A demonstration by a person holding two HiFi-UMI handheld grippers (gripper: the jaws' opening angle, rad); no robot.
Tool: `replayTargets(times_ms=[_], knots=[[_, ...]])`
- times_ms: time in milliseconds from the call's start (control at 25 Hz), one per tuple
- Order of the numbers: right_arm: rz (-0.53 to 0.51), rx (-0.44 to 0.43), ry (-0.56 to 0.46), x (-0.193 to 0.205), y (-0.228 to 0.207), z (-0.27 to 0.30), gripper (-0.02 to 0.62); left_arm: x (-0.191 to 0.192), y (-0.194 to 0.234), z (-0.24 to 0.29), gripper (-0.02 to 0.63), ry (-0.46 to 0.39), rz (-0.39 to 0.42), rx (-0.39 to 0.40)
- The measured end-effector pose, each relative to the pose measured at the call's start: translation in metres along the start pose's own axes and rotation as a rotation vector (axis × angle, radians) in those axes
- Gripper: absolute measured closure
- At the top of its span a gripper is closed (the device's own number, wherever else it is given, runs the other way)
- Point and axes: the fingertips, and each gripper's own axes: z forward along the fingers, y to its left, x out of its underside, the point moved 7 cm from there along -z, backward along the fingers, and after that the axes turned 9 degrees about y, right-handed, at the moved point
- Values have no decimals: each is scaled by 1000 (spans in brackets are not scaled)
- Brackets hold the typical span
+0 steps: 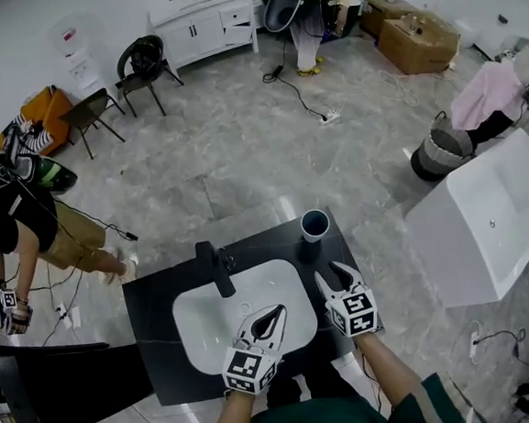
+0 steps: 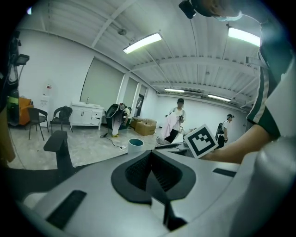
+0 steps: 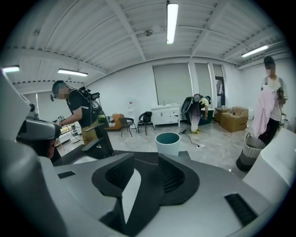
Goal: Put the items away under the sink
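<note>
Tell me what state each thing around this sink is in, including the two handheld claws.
left gripper: jaws shut, holding nothing, above the basin.
right gripper: jaws open, nothing between them, above the counter.
cup: upright, no lid, at the counter's far right corner.
faucet: no water running that I can see.
basin: no items in it.

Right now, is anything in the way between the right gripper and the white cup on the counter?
Nothing visible. The right gripper, jaws apart and empty, points at the white cup with only bare black countertop between them. The faucet stands off to the left, at the basin's edge.
</note>
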Motion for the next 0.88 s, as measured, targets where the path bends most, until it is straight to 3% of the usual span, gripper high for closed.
replayTargets(times_ms=[80,320,520,680,880], knots=[[10,-8,10,-2,-10,14,398,5,3,3,595,17,-14,-15],[-15,32,26,-3,-31,45,327,24,10,4,595,60,-57,-56],[15,51,22,-11,-48,64,319,26,11,2,595,97,-49,-89],[-1,43,44,-10,-56,88,317,38,16,9,595,105,-87,-95],[-9,94,42,-15,-62,106,291,47,26,7,595,121,-119,-108]])
